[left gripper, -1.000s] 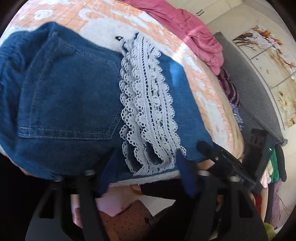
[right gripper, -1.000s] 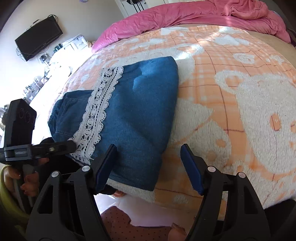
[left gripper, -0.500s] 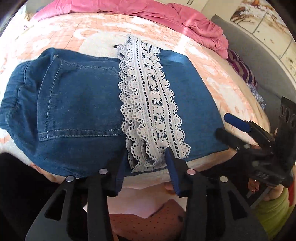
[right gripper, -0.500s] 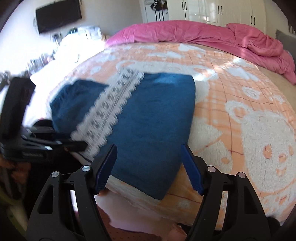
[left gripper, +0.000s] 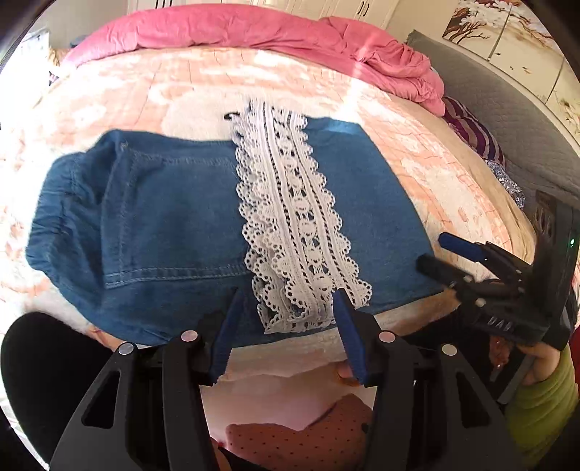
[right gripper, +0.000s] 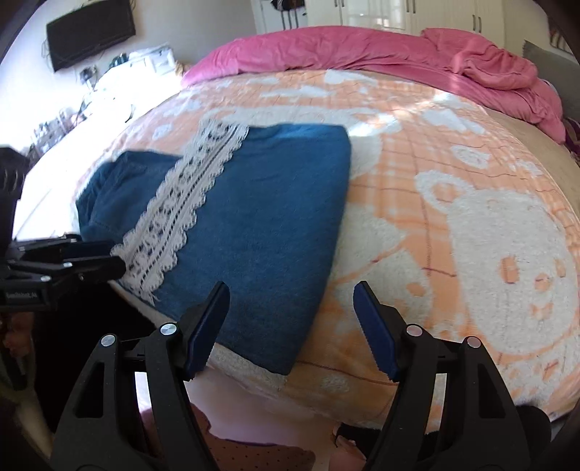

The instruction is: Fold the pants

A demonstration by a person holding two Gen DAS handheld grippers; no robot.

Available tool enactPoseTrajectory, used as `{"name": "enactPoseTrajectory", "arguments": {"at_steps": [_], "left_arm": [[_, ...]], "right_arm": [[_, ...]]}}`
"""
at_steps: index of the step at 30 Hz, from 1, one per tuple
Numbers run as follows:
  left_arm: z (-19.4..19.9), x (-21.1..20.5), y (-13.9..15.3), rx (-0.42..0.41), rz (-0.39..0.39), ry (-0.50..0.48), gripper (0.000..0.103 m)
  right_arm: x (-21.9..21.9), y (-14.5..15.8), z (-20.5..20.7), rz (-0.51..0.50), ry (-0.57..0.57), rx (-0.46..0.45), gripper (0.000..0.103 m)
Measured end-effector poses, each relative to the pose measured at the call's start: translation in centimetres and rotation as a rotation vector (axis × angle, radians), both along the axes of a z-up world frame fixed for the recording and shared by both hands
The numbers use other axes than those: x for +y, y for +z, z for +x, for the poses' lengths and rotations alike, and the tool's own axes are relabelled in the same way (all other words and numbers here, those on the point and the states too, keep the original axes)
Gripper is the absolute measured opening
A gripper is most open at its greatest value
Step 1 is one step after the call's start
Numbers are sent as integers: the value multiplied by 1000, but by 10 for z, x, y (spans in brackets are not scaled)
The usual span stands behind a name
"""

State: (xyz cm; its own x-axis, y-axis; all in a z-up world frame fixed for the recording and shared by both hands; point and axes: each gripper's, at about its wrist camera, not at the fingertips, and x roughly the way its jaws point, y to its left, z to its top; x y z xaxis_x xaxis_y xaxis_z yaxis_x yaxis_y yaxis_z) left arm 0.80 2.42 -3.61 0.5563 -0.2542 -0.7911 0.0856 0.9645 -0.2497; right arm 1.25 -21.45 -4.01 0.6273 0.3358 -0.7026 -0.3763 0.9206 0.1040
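Folded blue denim pants (left gripper: pixel 174 217) lie at the near edge of the bed, with a white lace band (left gripper: pixel 293 217) running across them. My left gripper (left gripper: pixel 286 300) hovers at the near end of the lace. Its jaws are opening, the lace tip sits between them, and the pads do not press it. In the right wrist view the pants (right gripper: pixel 272 217) and lace (right gripper: pixel 181 203) lie to the left. My right gripper (right gripper: pixel 290 290) stands open over their near right corner. Each gripper shows in the other's view: right gripper (left gripper: pixel 431 250), left gripper (right gripper: pixel 116 259).
The bed carries an orange and white bear blanket (right gripper: pixel 471 181), with a crumpled pink duvet (left gripper: pixel 253 29) along its far side. A grey padded panel (left gripper: pixel 507 108) and striped clothes (left gripper: pixel 471 130) lie to the right. A person's dotted trouser leg (left gripper: pixel 297 434) is below the bed edge.
The left gripper has rolled level and drawn up and back from the pants, so the lace end now lies between its tips. The right gripper rolled slightly and stayed in place.
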Motion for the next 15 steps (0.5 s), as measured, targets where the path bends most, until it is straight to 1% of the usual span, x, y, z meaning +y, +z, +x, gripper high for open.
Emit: {"name": "enactPoseTrajectory", "arguments": {"at_steps": [3, 4, 5, 8, 10, 11, 12, 13, 15], "left_arm": [[-5, 5, 7, -23, 2, 11, 51], [-6, 7, 10, -29, -1, 16, 53], [-7, 10, 11, -34, -5, 19, 60], [-19, 23, 15, -52, -5, 28, 60], [-22, 28, 17, -60, -7, 37, 61], [-23, 31, 18, -64, -10, 42, 62], [-24, 33, 19, -67, -11, 46, 64], [-24, 33, 20, -69, -10, 50, 69], [-26, 37, 22, -75, -9, 56, 71]], "right_arm": [[-7, 11, -4, 31, -27, -18, 66], [-7, 14, -5, 33, -36, -25, 67], [-8, 16, -6, 34, -42, -30, 67], [-6, 20, -6, 35, -52, -32, 68], [-4, 21, -6, 34, -55, -27, 73], [-2, 21, -7, 31, -58, -26, 74], [-1, 22, -8, 29, -58, -26, 76], [1, 22, -9, 26, -58, -25, 78], [4, 24, -10, 18, -61, -26, 81]]}}
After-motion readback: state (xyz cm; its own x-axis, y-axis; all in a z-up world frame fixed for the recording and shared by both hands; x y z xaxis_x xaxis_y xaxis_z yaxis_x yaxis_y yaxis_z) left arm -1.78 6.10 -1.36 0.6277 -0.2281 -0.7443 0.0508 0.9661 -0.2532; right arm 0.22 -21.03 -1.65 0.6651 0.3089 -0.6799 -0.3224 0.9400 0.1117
